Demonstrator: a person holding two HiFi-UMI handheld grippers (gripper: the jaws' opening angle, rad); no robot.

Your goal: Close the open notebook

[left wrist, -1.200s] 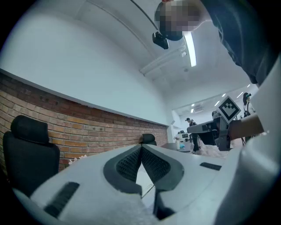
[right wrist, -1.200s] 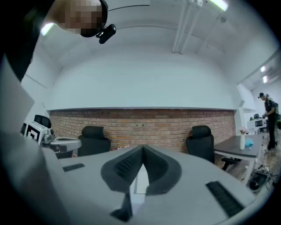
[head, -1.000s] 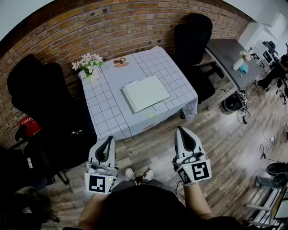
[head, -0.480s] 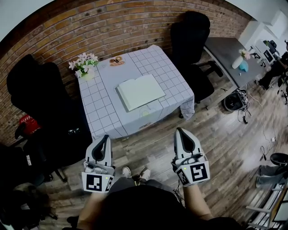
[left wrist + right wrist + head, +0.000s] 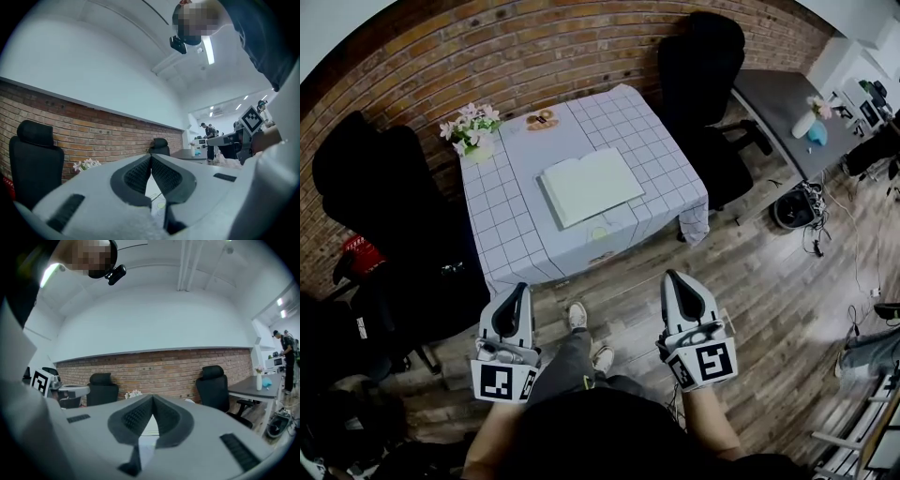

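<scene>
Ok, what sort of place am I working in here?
Most likely an office or lab workroom: black high-backed office chairs, a long grey desk along a red brick wall, and a table draped in white checked cloth bearing the open white-paged notebook.

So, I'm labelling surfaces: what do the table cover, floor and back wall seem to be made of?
Table cover: likely matte cloth, pale with a dark grid; its corners hang in folds. Floor: wood-look planks with visible grain, perhaps laminate. Back wall: bare red brick, matte, mortar lines showing.
</scene>
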